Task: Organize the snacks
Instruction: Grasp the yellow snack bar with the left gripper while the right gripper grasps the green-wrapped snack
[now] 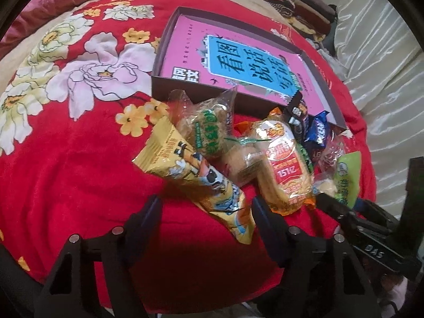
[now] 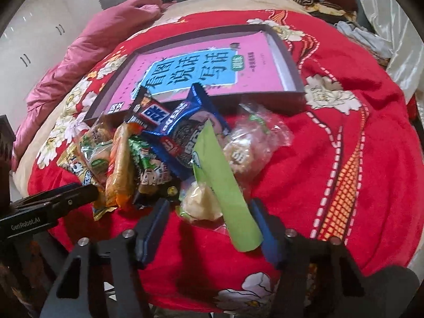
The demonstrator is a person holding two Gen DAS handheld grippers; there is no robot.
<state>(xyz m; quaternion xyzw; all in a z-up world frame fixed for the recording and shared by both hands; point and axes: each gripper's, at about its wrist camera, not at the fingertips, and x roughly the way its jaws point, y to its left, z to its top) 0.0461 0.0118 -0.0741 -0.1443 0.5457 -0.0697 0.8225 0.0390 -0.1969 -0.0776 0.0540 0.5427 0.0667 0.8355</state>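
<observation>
Lying heaped at the middle of both frames, the snack packets [image 1: 251, 153] rest on a red flowered blanket [image 1: 66, 159], just below a shallow dark box [image 1: 164, 79] that holds a pink book [image 1: 238, 61].

In the left wrist view the left gripper [image 1: 205, 214] sits at lower centre with its jaws parted around the tail of a yellow cartoon packet [image 1: 190, 175]; its right pad is at the wrapper's edge, its left pad clear of it, so no firm grip shows.

In the right wrist view the right gripper [image 2: 209, 220] brackets a green packet [image 2: 225, 190] and a clear wrapped pastry [image 2: 198, 204]. Its right pad meets the green wrapper's lower end, but whether the jaws press on it I cannot tell.

Blue cookie packs [image 2: 182, 129] lean on the box's near wall.

Folded clothes [image 1: 291, 0] are stacked at the upper right.
</observation>
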